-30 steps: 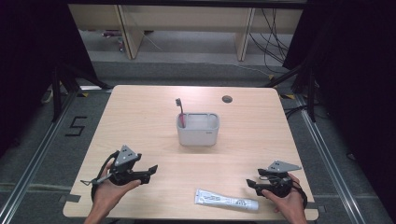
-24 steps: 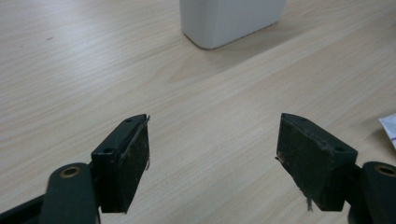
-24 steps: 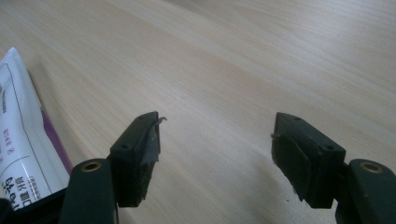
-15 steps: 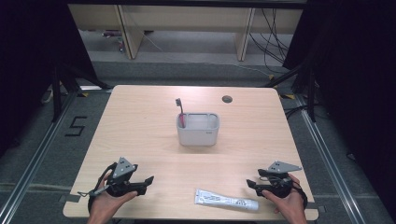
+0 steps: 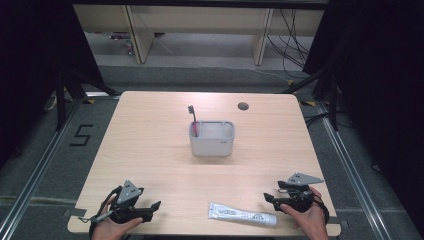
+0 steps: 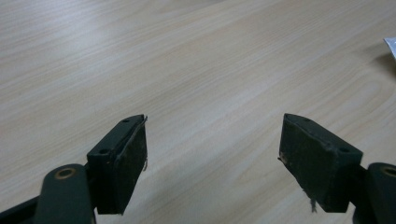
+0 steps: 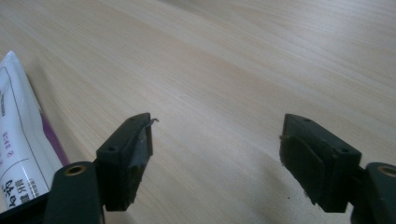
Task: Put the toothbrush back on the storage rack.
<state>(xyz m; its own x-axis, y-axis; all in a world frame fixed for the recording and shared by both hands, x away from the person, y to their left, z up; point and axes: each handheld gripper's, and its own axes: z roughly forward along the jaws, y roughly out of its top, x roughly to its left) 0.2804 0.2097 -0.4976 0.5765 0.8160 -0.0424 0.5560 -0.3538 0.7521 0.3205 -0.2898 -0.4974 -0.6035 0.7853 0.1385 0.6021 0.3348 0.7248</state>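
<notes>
Left claw (image 6: 212,163) jaws wide apart, nothing between, over bare wooden table (image 6: 196,70), white tube corner (image 6: 391,45) at right edge

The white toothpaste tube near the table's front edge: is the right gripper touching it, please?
Apart: in the right gripper view, the white toothpaste tube lies outside the right gripper's open jaws, bare wood between them.

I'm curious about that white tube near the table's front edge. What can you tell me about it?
The tube looks like soft white plastic with small dark print and a purple stripe, likely toothpaste. It lies flat on the wooden table, lengthwise along the front edge, crimped end toward the left. The right tool, open, sits just beside it; nothing touches it but the table.
</notes>
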